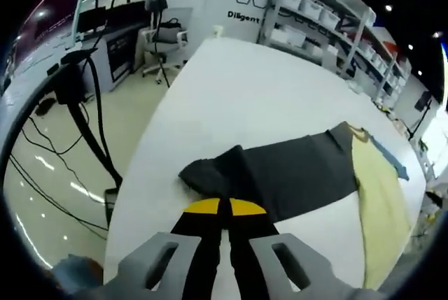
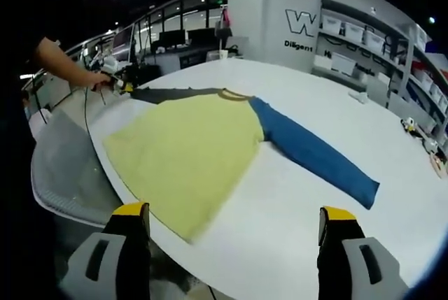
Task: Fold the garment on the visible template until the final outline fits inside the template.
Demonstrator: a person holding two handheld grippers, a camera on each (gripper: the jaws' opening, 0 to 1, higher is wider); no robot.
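white table in a shelved workshop carries the raglan shirt spread flat — left hand-held gripper pressed together, seemingly pinching the dark grey sleeve just ahead to fold it inward; right hand-held gripper spread, hovering before the yellow hem.

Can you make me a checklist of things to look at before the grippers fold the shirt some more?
1. Left gripper shut at the gray sleeve: ok, jaws together; grip on cloth cannot tell.
2. Right gripper open and free: ok.
3. Blue sleeve lies flat, spread out: ok.
4. Yellow body is smooth: ok.
5. Shirt all on the white table: not ok, its hem hangs at the edge.
6. Template outline: cannot tell.
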